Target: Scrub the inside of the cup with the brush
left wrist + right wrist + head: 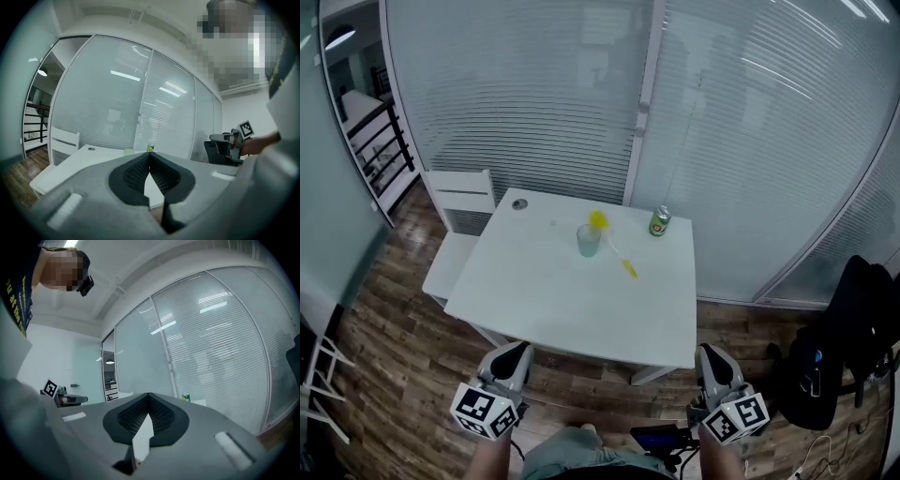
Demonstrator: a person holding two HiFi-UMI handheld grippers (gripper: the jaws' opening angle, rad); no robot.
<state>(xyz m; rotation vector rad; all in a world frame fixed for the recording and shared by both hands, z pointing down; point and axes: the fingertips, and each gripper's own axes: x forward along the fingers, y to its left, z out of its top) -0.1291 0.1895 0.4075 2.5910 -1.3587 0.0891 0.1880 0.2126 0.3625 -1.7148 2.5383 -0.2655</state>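
A pale translucent cup [589, 241] stands near the middle of the white table [562, 300], toward its far side. A brush with a yellow head [598, 220] and a yellow-tipped handle [624, 262] lies just right of the cup, touching or nearly touching it. My left gripper [512, 355] and right gripper [711, 357] hover off the table's near edge, both shut and empty. In the left gripper view the cup [129, 152] shows tiny above the shut left gripper [149, 154]. The right gripper [149, 395] is shut too in its own view.
A green drink can [659, 221] stands at the table's far right; it also shows as the can [150, 147] and the can [186, 397]. A white chair [461, 220] sits at the table's left. A black bag [848, 347] rests on a chair at the right. Blinded glass walls stand behind.
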